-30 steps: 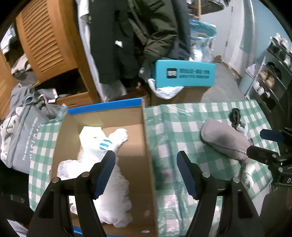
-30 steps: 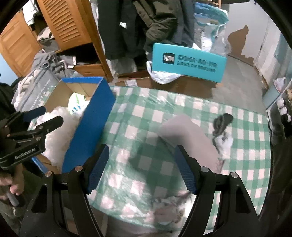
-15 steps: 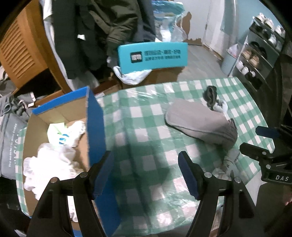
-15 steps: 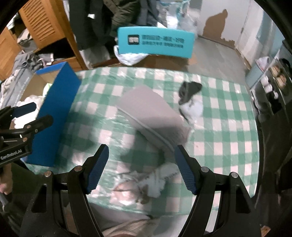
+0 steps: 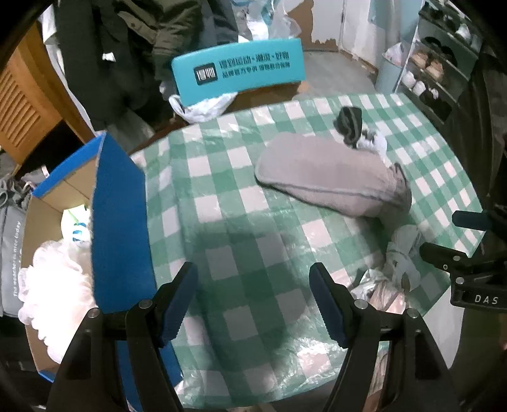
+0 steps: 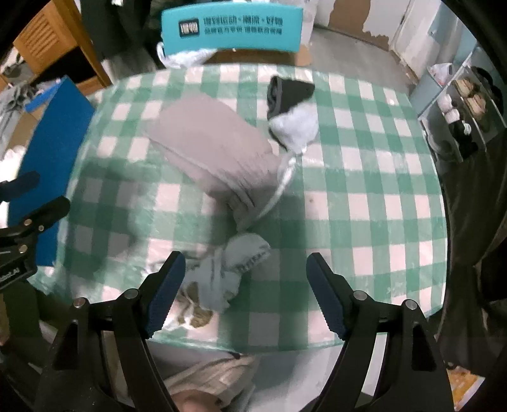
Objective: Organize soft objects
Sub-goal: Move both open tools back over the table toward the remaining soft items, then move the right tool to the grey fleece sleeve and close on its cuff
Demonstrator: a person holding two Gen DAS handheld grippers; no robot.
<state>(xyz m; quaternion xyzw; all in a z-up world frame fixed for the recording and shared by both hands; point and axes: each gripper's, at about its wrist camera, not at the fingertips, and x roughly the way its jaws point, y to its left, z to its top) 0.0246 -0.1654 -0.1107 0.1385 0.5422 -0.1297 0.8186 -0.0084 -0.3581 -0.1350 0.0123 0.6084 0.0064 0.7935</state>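
Note:
A folded grey garment (image 5: 329, 177) (image 6: 215, 149) lies mid-table on the green checked cloth (image 5: 240, 241) (image 6: 364, 177). Behind it sits a black and white bundle (image 5: 355, 130) (image 6: 291, 111). A crumpled pale grey-blue piece (image 6: 228, 272) (image 5: 399, 256) lies near the front edge. My right gripper (image 6: 244, 291) hangs above that piece, its jaws opening and pressing on nothing. My left gripper (image 5: 253, 298) is open over bare cloth. A blue-sided cardboard box (image 5: 117, 222) (image 6: 47, 142) at the left holds white fluffy items (image 5: 54, 279).
A teal chair back (image 5: 237, 71) (image 6: 231, 28) stands behind the table with a white plastic bag (image 5: 202, 106) on its seat. Dark coats (image 5: 142, 47) hang further back, and a wooden louvred door (image 5: 22, 107) is at the left. A shoe rack (image 5: 437, 69) stands at the right.
Both grippers have swung right and sunk toward the table. The left one left the box for bare cloth. The right one came over the crumpled piece near the front edge.

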